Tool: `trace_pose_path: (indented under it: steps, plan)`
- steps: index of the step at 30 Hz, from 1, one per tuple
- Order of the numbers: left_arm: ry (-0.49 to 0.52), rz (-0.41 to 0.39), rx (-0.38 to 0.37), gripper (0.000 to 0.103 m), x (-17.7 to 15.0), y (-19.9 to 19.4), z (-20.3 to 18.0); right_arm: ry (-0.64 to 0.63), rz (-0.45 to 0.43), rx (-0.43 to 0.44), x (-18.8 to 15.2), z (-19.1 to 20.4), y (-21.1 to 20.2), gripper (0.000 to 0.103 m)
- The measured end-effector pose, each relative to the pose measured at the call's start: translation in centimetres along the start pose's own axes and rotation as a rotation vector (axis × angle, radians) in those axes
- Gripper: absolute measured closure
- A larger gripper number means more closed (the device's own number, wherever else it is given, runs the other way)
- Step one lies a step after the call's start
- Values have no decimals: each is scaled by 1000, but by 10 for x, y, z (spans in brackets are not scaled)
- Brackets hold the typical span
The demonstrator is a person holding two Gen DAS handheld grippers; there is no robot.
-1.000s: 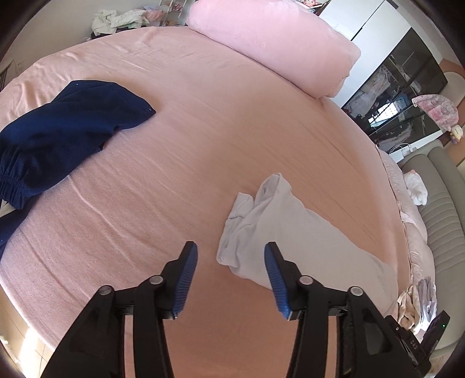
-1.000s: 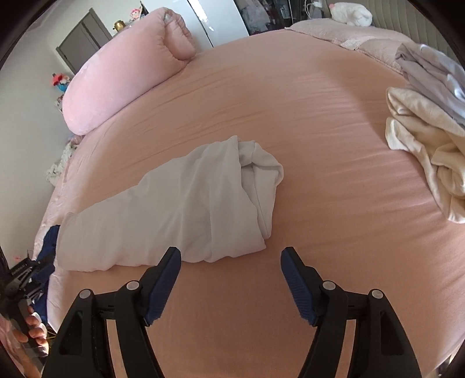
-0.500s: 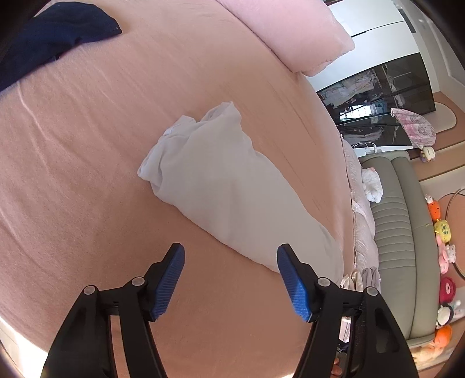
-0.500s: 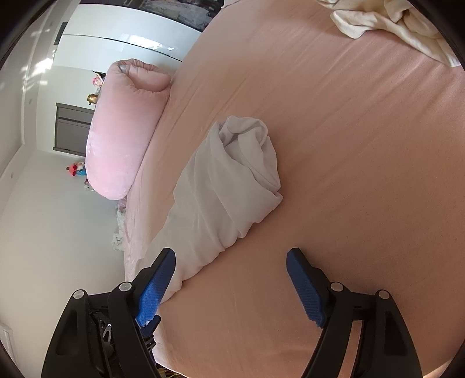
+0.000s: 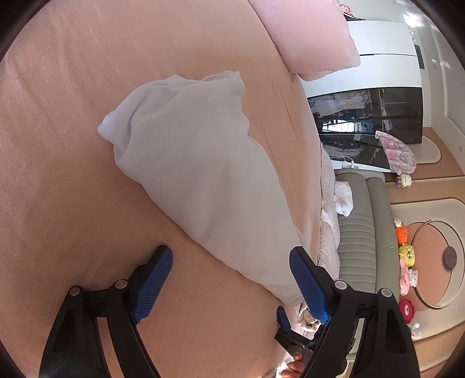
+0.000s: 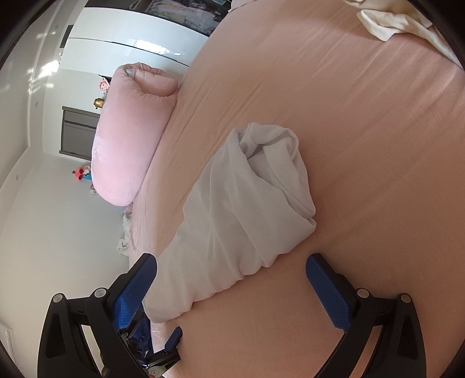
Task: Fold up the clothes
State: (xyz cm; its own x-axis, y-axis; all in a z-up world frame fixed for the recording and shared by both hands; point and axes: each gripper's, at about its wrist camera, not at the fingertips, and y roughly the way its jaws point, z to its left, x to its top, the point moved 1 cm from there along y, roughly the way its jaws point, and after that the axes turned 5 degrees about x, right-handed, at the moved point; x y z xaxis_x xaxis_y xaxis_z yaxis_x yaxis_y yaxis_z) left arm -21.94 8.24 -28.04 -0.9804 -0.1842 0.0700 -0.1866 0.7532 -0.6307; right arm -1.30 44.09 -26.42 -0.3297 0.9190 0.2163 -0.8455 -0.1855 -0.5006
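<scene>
A long white garment (image 5: pixel 203 180) lies rolled in a loose bundle on the pink bed (image 5: pixel 72 174). In the left wrist view my left gripper (image 5: pixel 232 279) is open, low over the sheet, its blue pads straddling the garment's near end. From the right wrist view the same white garment (image 6: pixel 244 209) runs up from the bottom left, its bunched end at the top. Open too, my right gripper (image 6: pixel 232 285) hangs just short of the garment's lower end. Nothing is held in either one. The other gripper's blue tip shows at the bottom of each view.
A pink bolster pillow (image 6: pixel 130 139) lies along the bed's far edge. A cream pile of clothes (image 6: pixel 407 23) sits at the top right of the right wrist view. Beyond the bed's edge stand a grey sofa (image 5: pixel 360 232), a dark cabinet (image 5: pixel 366 128) and stuffed toys (image 5: pixel 407 261).
Both grippers have dropped closer to the white garment and tilted, so it fills more of each view. The navy garment has left the left wrist view. Both stay open.
</scene>
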Motion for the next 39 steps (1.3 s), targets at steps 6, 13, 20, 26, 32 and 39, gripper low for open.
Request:
trace_pose_path:
  steps: [6,13,20,26,32,39]
  plan:
    - [-69,-18,-58,12,16,9,2,2,6,22,10,0,9,0]
    - [-81,-67,-48,12,33,18,-4,77,4,80,23,-8,13,0]
    - [1,-134,51,0,40,33,-28,46,-38,34,32,-2,28,0]
    - [130,-232,155,40,22,26,-29,-188,-61,-128,20,17,38,22]
    - [145,-245,139,66,20,16,-17,-184,-58,-96,23,10,34,58]
    - [240,-254,210,71,12,4,-36,-160,-46,-41,17,12,22,66]
